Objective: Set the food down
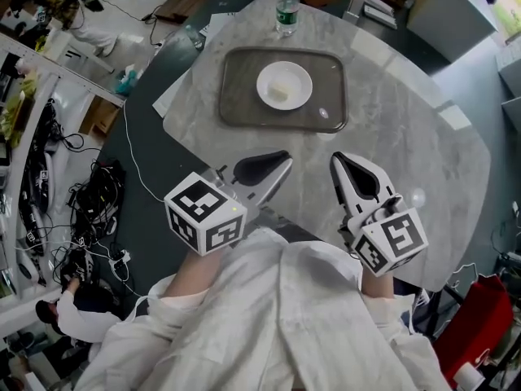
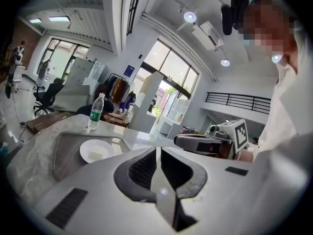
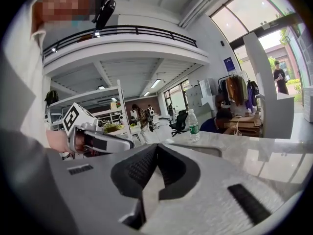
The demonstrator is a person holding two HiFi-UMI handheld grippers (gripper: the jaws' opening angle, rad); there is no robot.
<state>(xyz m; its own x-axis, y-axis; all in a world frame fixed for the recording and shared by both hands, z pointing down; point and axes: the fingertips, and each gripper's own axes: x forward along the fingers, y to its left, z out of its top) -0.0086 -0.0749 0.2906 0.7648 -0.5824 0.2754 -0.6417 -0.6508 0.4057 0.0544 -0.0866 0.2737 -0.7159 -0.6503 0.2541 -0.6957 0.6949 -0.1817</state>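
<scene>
Water bottle (image 1: 286, 5) w/ green label, text too small; plate (image 1: 300, 77) on tray (image 1: 238, 98).

a pale marble bench (image 1: 407, 137) carries a dark tray (image 1: 240, 96); a water bottle (image 1: 286, 6) stands just beyond the tray.
</scene>
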